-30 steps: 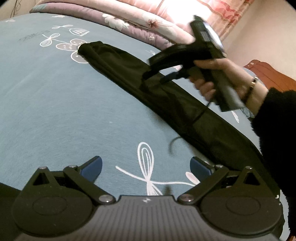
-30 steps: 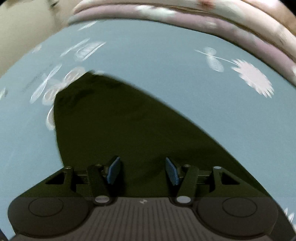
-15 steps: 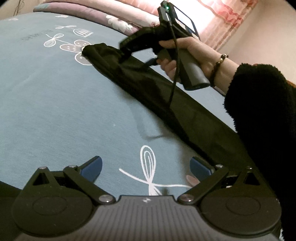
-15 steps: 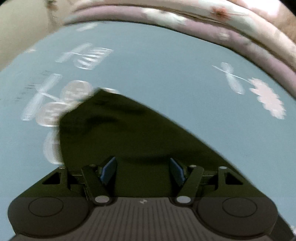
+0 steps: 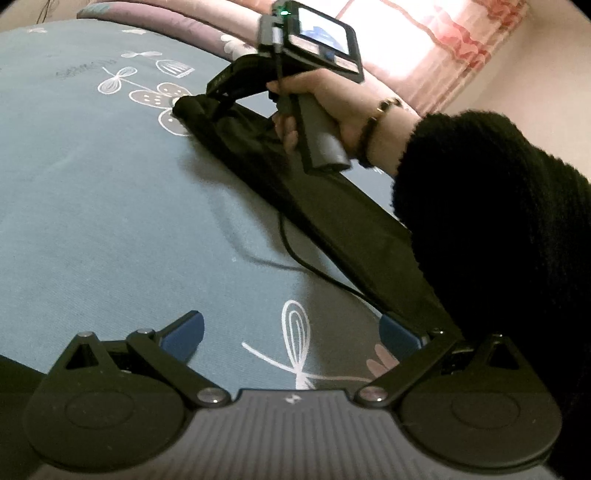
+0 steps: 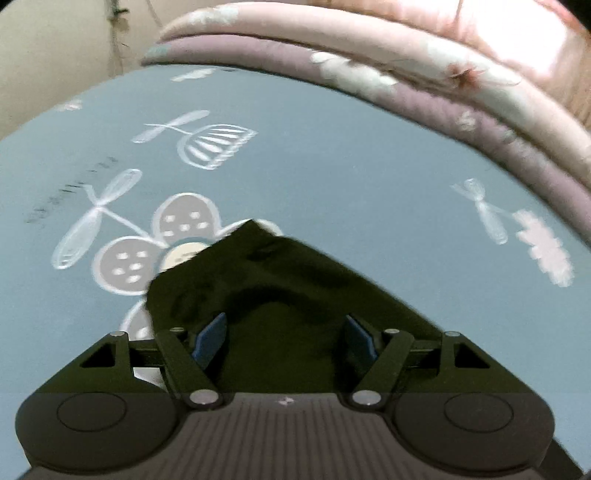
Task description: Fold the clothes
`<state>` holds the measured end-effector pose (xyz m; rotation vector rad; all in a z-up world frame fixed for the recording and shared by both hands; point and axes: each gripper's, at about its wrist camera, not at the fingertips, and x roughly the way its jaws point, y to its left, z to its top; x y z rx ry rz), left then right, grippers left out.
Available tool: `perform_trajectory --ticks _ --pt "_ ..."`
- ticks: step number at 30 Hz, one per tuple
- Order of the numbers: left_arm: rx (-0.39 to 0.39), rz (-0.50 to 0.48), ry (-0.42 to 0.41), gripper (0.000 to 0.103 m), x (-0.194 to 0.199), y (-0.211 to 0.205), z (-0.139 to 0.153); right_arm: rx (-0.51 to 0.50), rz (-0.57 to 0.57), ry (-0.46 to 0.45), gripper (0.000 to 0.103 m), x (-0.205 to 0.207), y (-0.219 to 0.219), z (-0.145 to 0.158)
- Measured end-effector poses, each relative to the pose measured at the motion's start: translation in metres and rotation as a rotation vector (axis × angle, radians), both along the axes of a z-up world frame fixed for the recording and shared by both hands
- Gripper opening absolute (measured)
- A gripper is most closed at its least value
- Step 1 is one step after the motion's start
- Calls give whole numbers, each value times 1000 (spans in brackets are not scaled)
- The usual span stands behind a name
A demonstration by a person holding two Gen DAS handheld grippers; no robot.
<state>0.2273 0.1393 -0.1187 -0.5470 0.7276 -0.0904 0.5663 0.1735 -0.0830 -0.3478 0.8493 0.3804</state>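
A long black garment (image 5: pixel 332 206) lies folded into a narrow strip across the blue bedsheet (image 5: pixel 110 206), running from far left to near right. Its far end (image 6: pixel 258 273) sits on a flower print. My right gripper (image 6: pixel 284 338) is open, its blue fingertips (image 6: pixel 210 338) straddling that far end just above the cloth. In the left wrist view the right gripper (image 5: pixel 221 96) is at the garment's far tip. My left gripper (image 5: pixel 291 334) is open and empty over the sheet, its right fingertip (image 5: pixel 397 334) at the garment's near edge.
Pink and mauve folded quilts (image 6: pixel 443 85) lie along the far edge of the bed. A black cable (image 5: pixel 295 254) trails from the right gripper over the sheet. The person's black sleeve (image 5: pixel 498 221) fills the right side. A curtain (image 5: pixel 443 33) hangs behind.
My right gripper has moved along the garment to its far end and lowered onto it. My left gripper has stayed in place, open.
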Motion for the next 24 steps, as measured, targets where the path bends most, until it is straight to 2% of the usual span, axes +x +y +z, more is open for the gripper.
perform_trajectory --ticks 2,5,8,13,15,17,21,24 --pt "1 3 -2 100 0 0 1 -24 -28 -21 75 8 7 -6" --pt "10 18 3 100 0 2 1 -13 -24 2 75 21 12 -14" --pt "1 32 10 100 0 6 1 43 -9 25 75 20 6 -4" --pt "-3 70 21 100 -2 10 2 63 107 100 75 0 3 17" --pt "-1 83 21 100 -2 11 2 10 150 143 75 -9 8 13" --pt "-3 77 25 100 0 11 1 -47 175 142 75 -15 15 4" --pt "11 56 37 100 3 8 -1 -20 216 191 75 -19 23 -8" --pt "20 57 27 100 0 7 2 11 228 166 75 -26 15 11"
